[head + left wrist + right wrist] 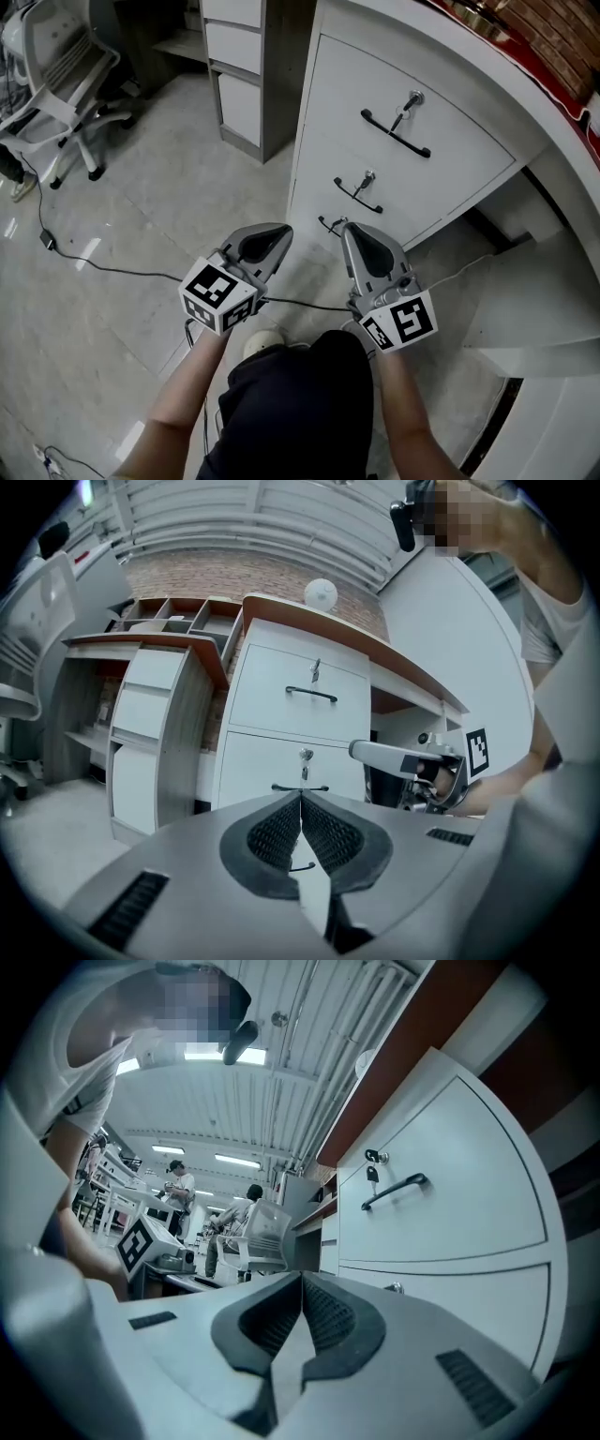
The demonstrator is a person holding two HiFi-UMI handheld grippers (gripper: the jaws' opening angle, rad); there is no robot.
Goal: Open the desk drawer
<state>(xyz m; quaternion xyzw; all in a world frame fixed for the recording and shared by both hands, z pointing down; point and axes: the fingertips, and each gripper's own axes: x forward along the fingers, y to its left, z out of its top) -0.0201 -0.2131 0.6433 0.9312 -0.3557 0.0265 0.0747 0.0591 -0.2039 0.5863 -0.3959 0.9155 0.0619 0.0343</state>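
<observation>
Left claw and right claw (grey, each with a marker cube) have jaws together and hold nothing. Directly ahead, the three white desk drawers with black bar handles sit shut under the curved white worktop. No handle is gripped; the whole pull is left to do.

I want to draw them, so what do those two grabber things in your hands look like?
Both the left gripper and right gripper are grey and pointy, with black ribbed pads inside the jaws. Each carries a white cube with black square markers. A thin black cable shows between them.
</observation>
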